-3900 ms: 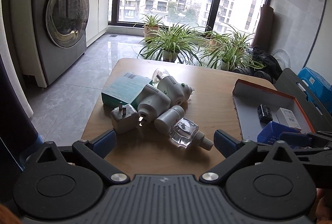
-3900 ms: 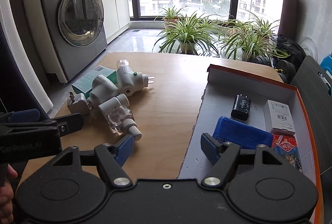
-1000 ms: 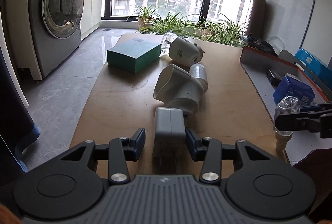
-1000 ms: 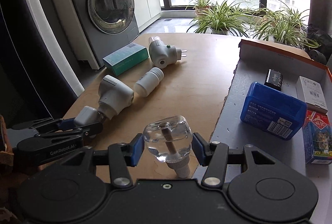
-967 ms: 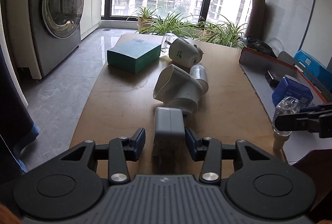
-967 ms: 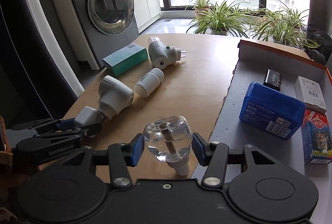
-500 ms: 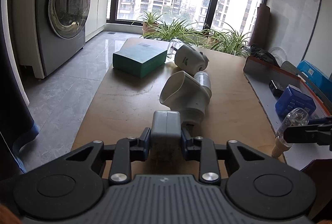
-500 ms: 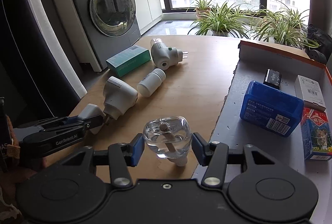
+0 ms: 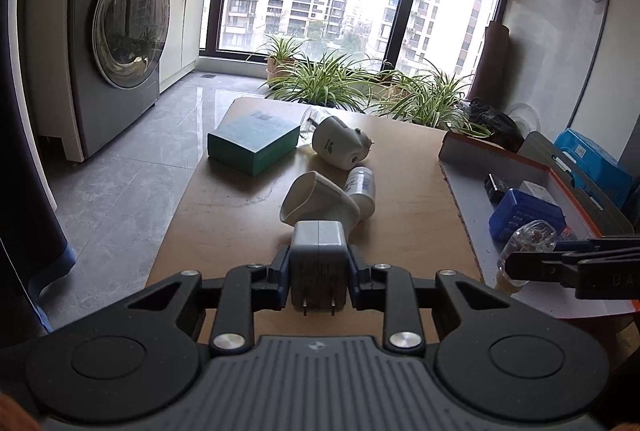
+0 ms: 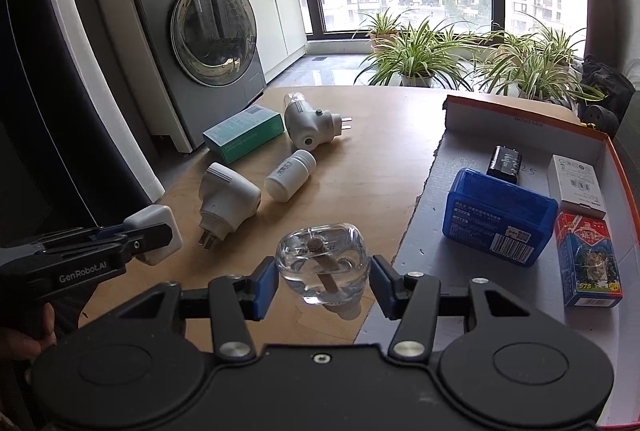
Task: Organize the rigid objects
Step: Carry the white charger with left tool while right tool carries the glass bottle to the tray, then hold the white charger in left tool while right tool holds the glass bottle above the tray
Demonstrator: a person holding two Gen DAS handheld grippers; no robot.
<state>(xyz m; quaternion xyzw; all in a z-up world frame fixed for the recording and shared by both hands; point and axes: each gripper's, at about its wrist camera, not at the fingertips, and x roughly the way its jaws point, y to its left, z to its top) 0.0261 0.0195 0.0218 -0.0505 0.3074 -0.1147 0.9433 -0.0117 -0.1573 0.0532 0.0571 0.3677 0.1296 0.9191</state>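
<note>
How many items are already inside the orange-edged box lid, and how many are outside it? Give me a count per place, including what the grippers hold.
In the box lid: 4 (blue case, black adapter, white carton, red pack).
On the table: 4 (teal box, two white plug-in heaters, white bottle).
Held in grippers: 2 (white charger, clear refill bottle).
Total: 10.

We read "GenRobot.AI" on left gripper [image 10: 154,237], lower left of the tray [image 10: 612,151]; "975" on red carton [image 10: 588,259] inside tray, near rt edge.
</note>
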